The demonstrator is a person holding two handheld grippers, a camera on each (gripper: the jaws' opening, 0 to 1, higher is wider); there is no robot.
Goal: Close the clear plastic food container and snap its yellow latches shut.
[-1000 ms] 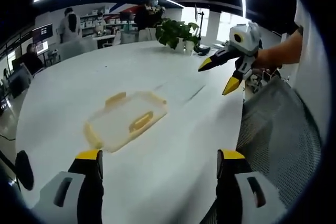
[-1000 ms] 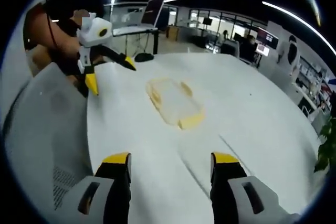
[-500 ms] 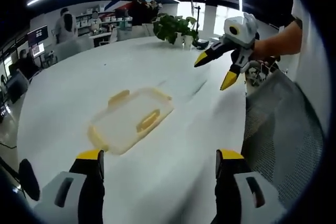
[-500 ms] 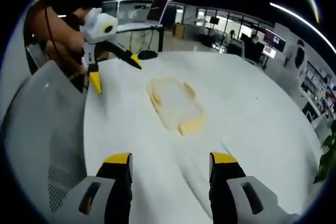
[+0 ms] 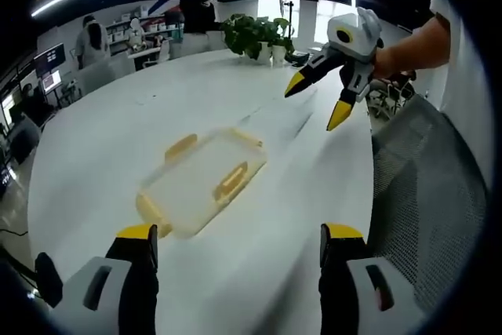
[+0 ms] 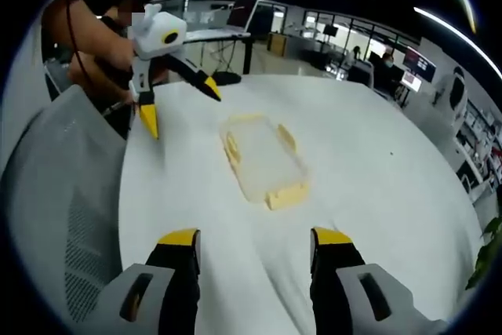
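In the left gripper view, the clear plastic food container (image 5: 202,183) lies flat on the white tabletop (image 5: 94,147), ahead of the left gripper (image 5: 232,245) and apart from it. The jaws stand wide apart and hold nothing, probably spread in readiness for the work ahead. Yellow latches (image 5: 230,180) show along the container's sides and ends; the lid looks to be resting on the base, though whether it is pressed home cannot be told. The right gripper (image 5: 315,98) hangs in the air beyond the container, its yellow-tipped jaws parted and empty, held by a hand (image 5: 386,60) coming in from the right. A potted plant (image 5: 252,34) stands at the far edge of the tabletop and a grey mesh chair back (image 5: 423,186) rises at the right. No writing or brand can be read.

In the right gripper view, the same container (image 6: 262,156) sits mid-tabletop, ahead of the right gripper (image 6: 255,242), which is open and empty. The left gripper (image 6: 179,101) hovers near the container's far left, jaws spread, touching nothing. An open laptop (image 6: 235,17) stands on a desk behind. No lettering is legible here either.
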